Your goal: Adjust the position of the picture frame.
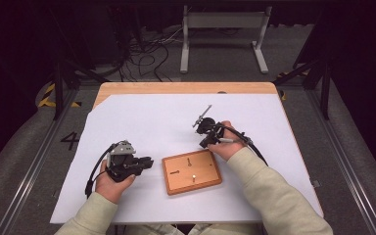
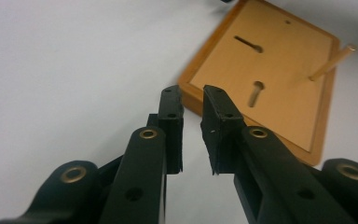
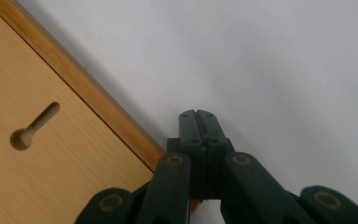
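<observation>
From the high view, the wooden board lies on the white worktop between the left tool and right tool. In the left gripper view, the left tool is slightly open and empty beside the board, where a peg stands. In the right gripper view, the right tool is closed and empty at the board's edge.

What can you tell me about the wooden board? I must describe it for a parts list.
The wooden board is a flat, light-brown rectangle with a darker raised rim. It lies flat on the white sheet, turned slightly askew, between the two hands. Its face has two keyhole-shaped slots and a small hole. One thin wooden peg stands in it. Neither gripper touches it.
</observation>
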The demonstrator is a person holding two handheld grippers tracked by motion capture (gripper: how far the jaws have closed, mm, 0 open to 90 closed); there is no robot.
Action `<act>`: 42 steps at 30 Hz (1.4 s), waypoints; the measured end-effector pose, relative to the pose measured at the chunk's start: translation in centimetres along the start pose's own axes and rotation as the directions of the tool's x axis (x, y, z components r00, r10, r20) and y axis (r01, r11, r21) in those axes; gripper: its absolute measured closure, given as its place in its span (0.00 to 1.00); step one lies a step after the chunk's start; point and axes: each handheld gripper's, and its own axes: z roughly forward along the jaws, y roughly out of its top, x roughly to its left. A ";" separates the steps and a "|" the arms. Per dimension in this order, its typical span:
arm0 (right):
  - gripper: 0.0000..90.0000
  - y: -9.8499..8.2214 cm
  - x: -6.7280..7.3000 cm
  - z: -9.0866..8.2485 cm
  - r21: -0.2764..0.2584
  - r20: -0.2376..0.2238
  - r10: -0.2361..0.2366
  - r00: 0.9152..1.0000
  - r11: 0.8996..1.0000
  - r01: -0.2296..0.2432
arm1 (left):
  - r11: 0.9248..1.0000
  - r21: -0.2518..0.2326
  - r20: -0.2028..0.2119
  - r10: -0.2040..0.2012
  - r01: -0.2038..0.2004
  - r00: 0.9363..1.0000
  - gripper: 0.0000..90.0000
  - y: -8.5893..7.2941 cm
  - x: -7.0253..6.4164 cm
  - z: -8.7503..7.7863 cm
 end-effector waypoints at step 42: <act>1.00 -9.1 -1.4 -7.5 -0.345 -0.166 0.161 0.973 0.915 -0.211 | 0.887 0.302 0.386 0.222 -0.350 0.896 1.00 -0.2 -5.3 5.0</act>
